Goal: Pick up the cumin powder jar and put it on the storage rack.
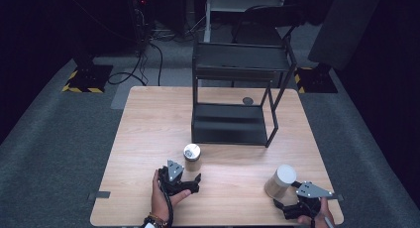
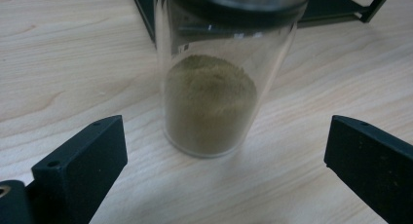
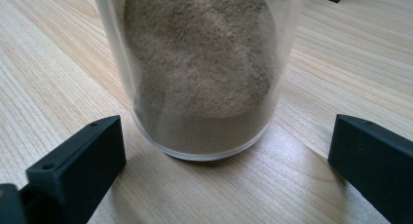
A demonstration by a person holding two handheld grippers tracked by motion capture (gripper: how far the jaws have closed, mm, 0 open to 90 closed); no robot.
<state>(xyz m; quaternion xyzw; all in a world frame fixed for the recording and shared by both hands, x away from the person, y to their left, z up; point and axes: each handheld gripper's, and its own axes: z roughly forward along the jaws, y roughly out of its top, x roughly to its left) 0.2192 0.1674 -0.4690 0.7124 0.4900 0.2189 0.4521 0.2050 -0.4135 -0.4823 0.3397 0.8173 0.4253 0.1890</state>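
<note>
Left gripper (image 1: 190, 181): held in the person's left hand (image 1: 161, 196) near the front edge of the desk (image 1: 148, 134), left of centre. Its jaws stand wide apart and grasp nothing. In the left gripper view the small jar (image 2: 221, 83) stands upright just ahead of the jaws, in line with the gap between them, touching neither. It is clear glass with a metal lid and holds an olive-brown powder to roughly half its height. In the high view this jar (image 1: 192, 157) sits near the middle of the desk, just in front of the black shelf rack (image 1: 233, 96).

Right gripper (image 1: 287, 205): held at the front right corner of the desk, jaws likewise released and spread. The large jar (image 3: 204, 73) stands upright directly ahead of them, close in, with clear space on both sides. It contains a grey-brown powder. In the high view it (image 1: 280, 181) carries a pale top, possibly a lid; the resolution is too poor to confirm.

The rack occupies the far centre of the desk, its lower shelf bare. The two jars are well apart.
</note>
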